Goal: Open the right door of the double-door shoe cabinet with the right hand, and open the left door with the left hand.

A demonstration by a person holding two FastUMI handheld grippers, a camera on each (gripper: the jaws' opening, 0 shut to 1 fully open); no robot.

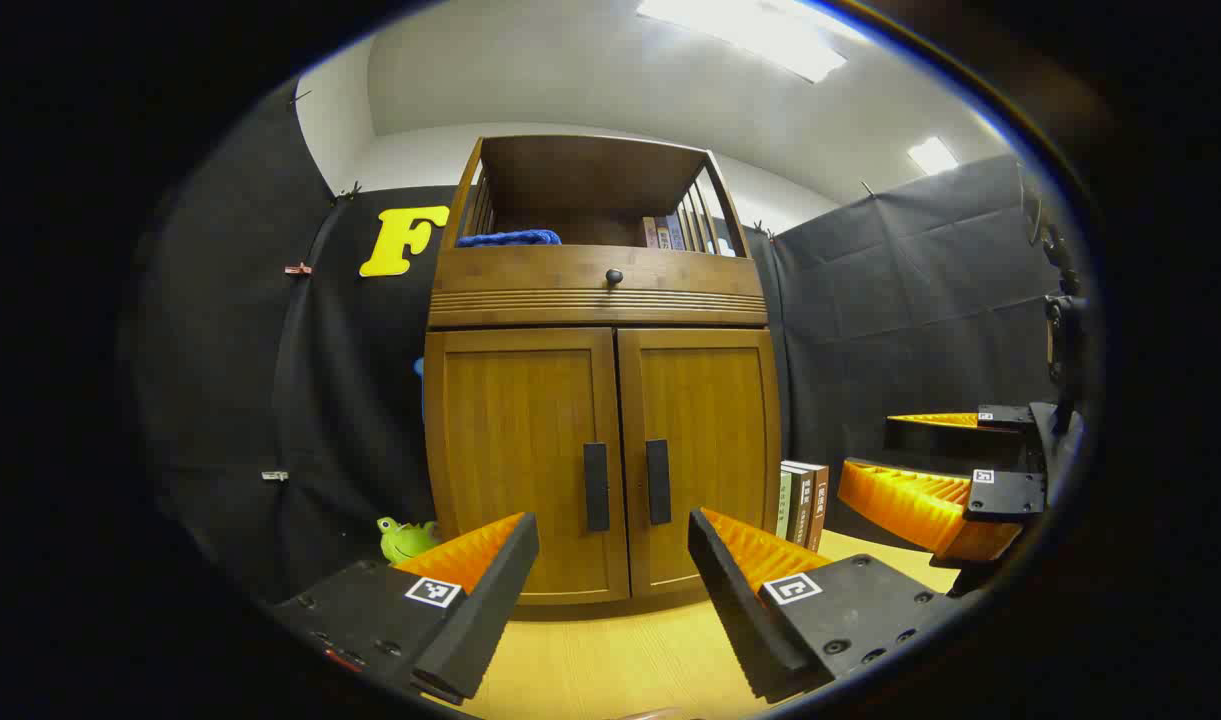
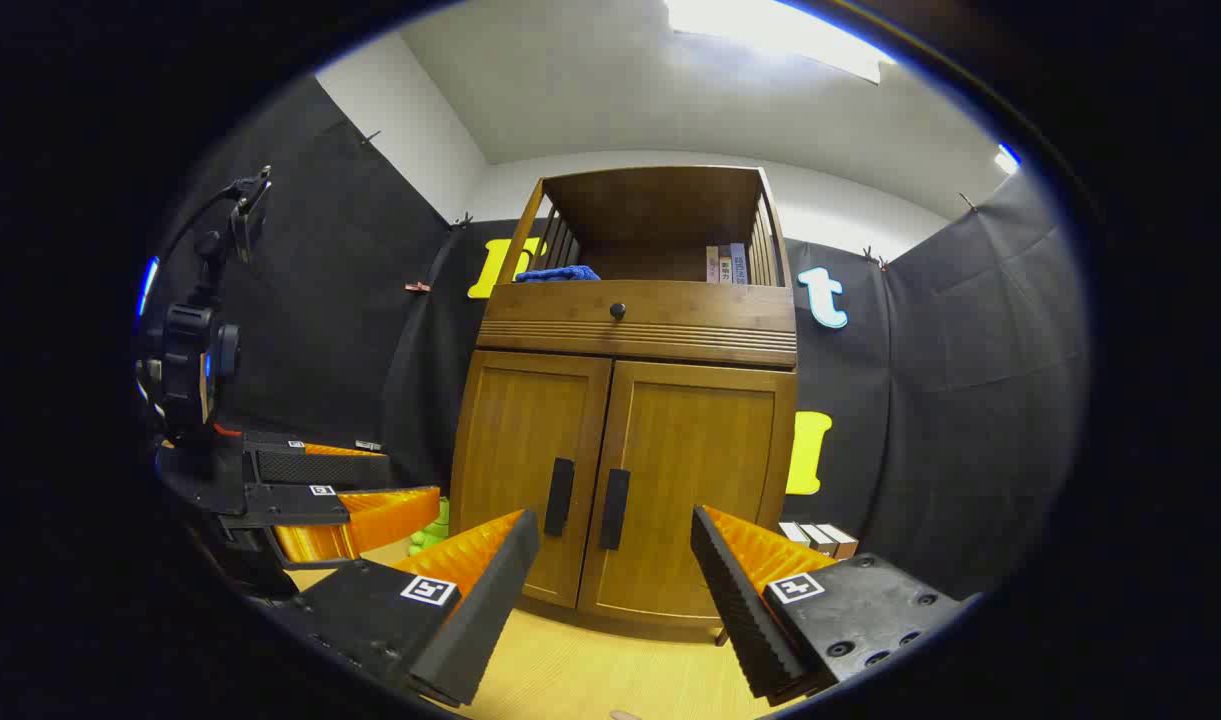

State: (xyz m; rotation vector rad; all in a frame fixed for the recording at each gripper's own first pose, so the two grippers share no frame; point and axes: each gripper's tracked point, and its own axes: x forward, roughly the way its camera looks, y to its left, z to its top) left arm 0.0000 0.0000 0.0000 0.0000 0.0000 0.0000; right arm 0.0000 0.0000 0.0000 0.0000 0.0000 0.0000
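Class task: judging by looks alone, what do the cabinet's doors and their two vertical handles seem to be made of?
Brown double-door shoe cabinet doors: apparently wood or bamboo veneer, with fine vertical grain and a satin sheen. Black vertical bar handles: smooth, matte, uniformly dark, possibly painted metal or plastic; the look leaves it open.

I am seeing the honey-brown wooden double-door shoe cabinet showing fine vertical grain, with two black bar handles and a small black drawer knob. A bright blue cloth is lying in its darker brown top shelf. A green frog toy is sitting on the pale yellow wood-grain floor. Brown and green book spines are standing alongside.
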